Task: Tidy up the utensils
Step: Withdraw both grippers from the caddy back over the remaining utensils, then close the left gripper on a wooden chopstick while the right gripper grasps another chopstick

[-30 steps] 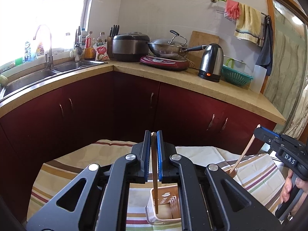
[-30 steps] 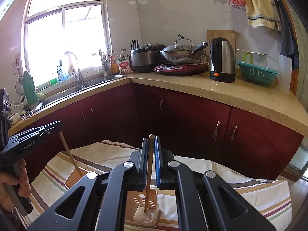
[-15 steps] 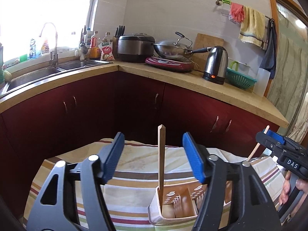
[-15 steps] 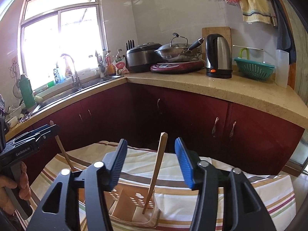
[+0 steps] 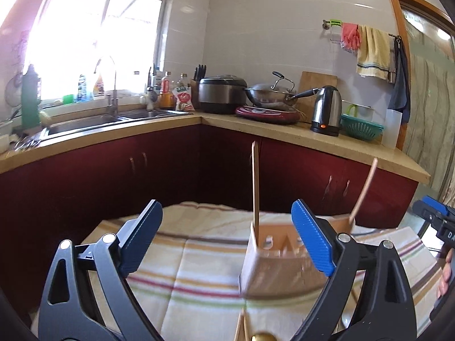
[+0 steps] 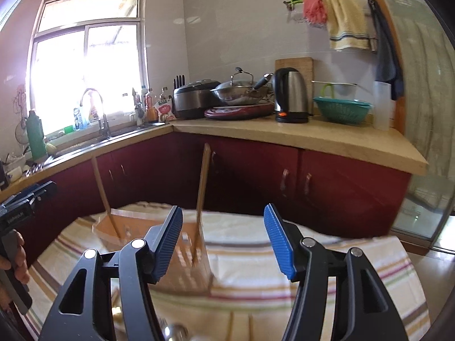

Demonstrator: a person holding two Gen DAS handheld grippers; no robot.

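Striped cloth [image 5: 199,258] over the worktop, red kitchen cabinets [image 5: 85,176] behind. Your left gripper [image 5: 226,237] is opening wide, nothing held; just past it the utensil holder [image 5: 273,258] keeps one wooden stick [image 5: 255,187] upright. Your right gripper [image 6: 223,241] is opening too, empty, with the other stick [image 6: 202,187] leaning in the holder beside it.

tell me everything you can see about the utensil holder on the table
The utensil holder is a tan, plastic-looking box with slotted walls and inner compartments, blurred here. It stands upright on the striped cloth. Two wooden sticks rise from it, one at each end, one near vertical, the other leaning. Neither gripper touches it.
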